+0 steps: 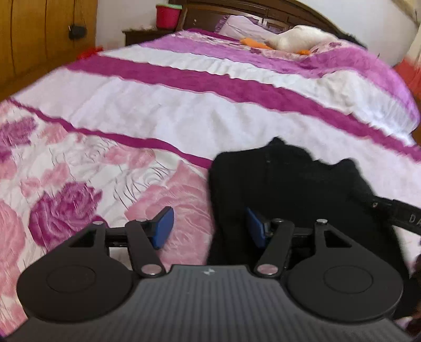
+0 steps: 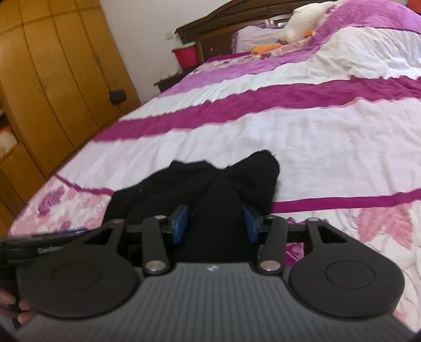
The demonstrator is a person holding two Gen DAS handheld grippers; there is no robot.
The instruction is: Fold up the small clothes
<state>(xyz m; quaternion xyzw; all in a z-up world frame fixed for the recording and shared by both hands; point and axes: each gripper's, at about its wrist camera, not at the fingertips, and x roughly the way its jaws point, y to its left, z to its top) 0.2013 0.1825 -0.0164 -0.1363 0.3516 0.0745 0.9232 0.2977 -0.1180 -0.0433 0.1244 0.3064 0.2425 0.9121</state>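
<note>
Two handheld grippers are working over one black garment [image 1: 284, 184] that is lying bunched on a bed near its foot end. Each gripper is showing a ribbed grey body, two round black discs, black linkage arms and two flat blue rubbery pads. The left gripper [image 1: 210, 229] is hovering with its jaws spread wide; its left pad is sitting over the bedspread [image 1: 184, 110], its right pad is lying against the garment's edge, and nothing is clamped. The right gripper [image 2: 215, 223] is standing with its jaws partly open around a raised fold of the soft, fuzzy black cloth; the pads look close to it, but whether they are pressing it cannot be told. The bedspread is looking crinkled, with white bands, magenta stripes and pink rose prints. Farther off, one white plush toy [image 1: 302, 36] with orange parts is lying by one lilac pillow [image 1: 244, 25]. Beyond are standing one dark wooden headboard [image 2: 226, 21], one red bucket [image 2: 185, 55] on a nightstand, and one tan panelled wardrobe [image 2: 52, 79].
</note>
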